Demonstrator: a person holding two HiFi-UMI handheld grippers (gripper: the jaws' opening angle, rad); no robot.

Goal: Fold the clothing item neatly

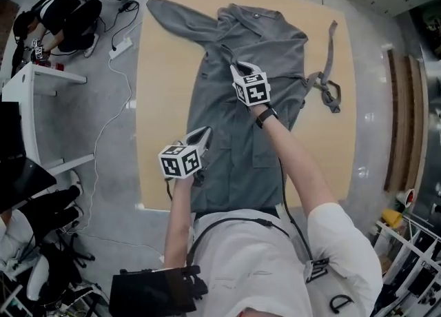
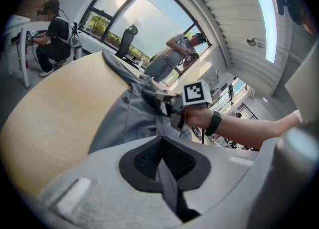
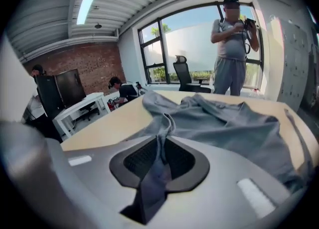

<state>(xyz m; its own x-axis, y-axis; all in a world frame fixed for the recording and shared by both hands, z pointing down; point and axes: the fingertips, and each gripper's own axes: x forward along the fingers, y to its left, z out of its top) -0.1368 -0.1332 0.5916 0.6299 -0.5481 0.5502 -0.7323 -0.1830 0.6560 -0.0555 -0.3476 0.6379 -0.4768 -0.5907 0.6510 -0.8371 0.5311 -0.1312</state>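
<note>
Arms outstretched, left tongs and right tongs tight on garment.

Left claw and right claw, arms outstretched, each pinch fabric.

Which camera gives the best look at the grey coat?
The head view: nearly the whole coat lies spread on the table. Each gripper view shows only part, with fabric pinched in its jaws.
</note>
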